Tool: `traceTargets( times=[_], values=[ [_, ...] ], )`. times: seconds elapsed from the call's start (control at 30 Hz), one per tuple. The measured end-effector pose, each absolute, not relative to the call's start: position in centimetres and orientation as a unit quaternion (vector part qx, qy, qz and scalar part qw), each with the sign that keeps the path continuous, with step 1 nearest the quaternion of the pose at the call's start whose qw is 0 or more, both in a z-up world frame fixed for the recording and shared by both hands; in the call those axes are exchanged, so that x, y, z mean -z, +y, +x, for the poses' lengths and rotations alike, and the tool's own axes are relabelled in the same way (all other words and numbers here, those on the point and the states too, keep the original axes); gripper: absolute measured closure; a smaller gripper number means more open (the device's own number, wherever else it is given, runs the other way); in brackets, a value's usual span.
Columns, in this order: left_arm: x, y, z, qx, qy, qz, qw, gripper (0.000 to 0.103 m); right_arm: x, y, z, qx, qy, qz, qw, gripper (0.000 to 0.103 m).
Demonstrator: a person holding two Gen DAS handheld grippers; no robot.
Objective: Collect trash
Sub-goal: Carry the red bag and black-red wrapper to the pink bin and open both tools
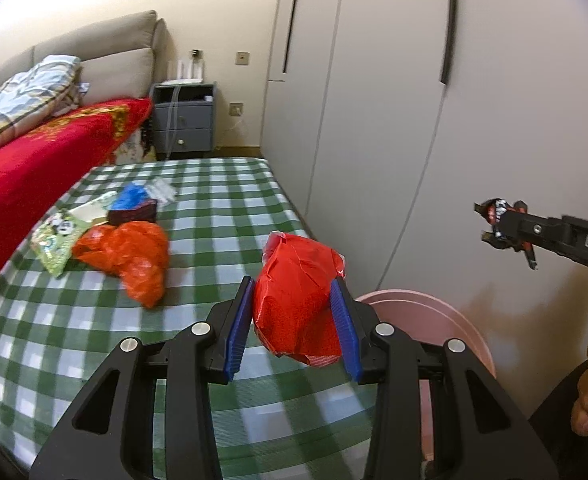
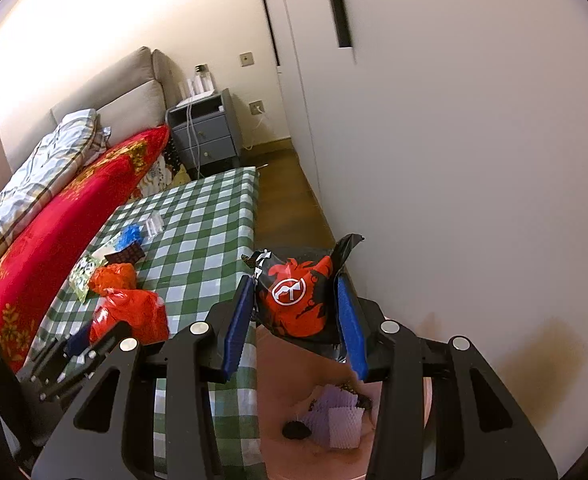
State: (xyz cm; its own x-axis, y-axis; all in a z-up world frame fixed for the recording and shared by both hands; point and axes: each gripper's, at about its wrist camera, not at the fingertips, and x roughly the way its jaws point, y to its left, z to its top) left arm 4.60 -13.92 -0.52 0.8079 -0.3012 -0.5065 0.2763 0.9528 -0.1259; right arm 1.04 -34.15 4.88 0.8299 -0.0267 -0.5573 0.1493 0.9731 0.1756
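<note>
nearest the lens in the left wrist view, the left gripper (image 1: 294, 312) has its blue ribbed pads pressed on a crumpled red plastic wrapper (image 1: 298, 300), partly closed around it at lower centre. just right of it shows the rim of a round pink plastic bin (image 1: 434, 312). in the right wrist view the right gripper (image 2: 296, 312) likewise clamps a black and red snack packet (image 2: 298, 300) above the bin's open mouth, where pale purple paper (image 2: 342, 420) lies inside. the surface is a table under a green and white checked cloth (image 1: 222, 216), filling the lower left; on it at mid left lie an orange plastic bag (image 1: 130, 252), a green printed packet (image 1: 54, 240) and a blue scrap (image 1: 132, 196). behind, upper left, stand a bed with a red blanket (image 1: 34, 168), a beige headboard (image 1: 114, 60) and a grey nightstand (image 1: 184, 118); white wardrobe doors (image 1: 374, 100) fill the right.
</note>
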Motion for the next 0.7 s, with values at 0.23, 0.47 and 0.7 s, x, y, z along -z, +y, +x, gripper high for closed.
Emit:
traceTargets(
  times=[0.23, 0.47, 0.7],
  values=[
    [1.2, -17.7, 4.6, 0.194, 0.274, -0.009, 0.942, 0.064, -5.0, -35.3, 0.9, 0.061, 0.283, 0.126, 0.949, 0.06],
    [2.7, -20.6, 4.8, 0.225, 0.293, -0.003, 0.929, 0.064, -4.9, -36.3, 1.0, 0.068, 0.284, 0.142, 0.946, 0.06],
    [4.3, -22.0, 5.3, 0.267, 0.325, -0.006, 0.907, 0.054, -4.4, -36.4, 1.4, 0.081, 0.296, 0.145, 0.941, 0.048]
  ],
)
